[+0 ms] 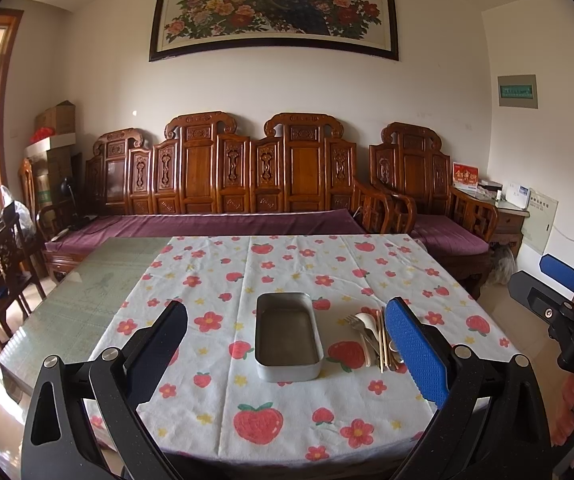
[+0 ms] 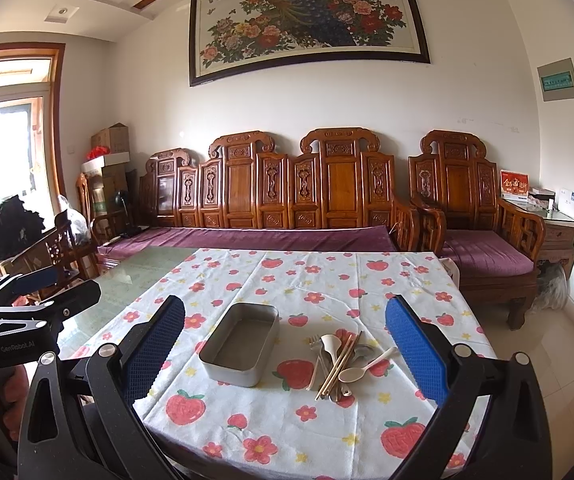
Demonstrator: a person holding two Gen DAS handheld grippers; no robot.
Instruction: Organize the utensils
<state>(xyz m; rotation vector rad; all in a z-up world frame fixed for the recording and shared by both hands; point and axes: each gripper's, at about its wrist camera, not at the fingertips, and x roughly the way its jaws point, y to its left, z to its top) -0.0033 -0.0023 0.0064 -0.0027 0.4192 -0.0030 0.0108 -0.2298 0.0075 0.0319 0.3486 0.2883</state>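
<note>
On the strawberry-print tablecloth (image 1: 215, 364) covering my surface, a rectangular metal tin (image 1: 288, 336) sits with nothing in it, its long axis running from me toward the carved wooden sofa (image 1: 247, 168). Just to its right lies a loose pile of utensils (image 2: 339, 364): a fork (image 2: 315, 346), pale plastic spoons (image 2: 353, 374) and wooden chopsticks (image 2: 337, 366). Most lie roughly parallel to the tin, the fork tines pointing away from me, while one spoon's handle angles off to the right. My left tongs (image 1: 287, 344) hang spread wide above the near edge, holding nothing. My right tongs (image 2: 285, 354) are likewise spread and empty, framing tin and pile.
</note>
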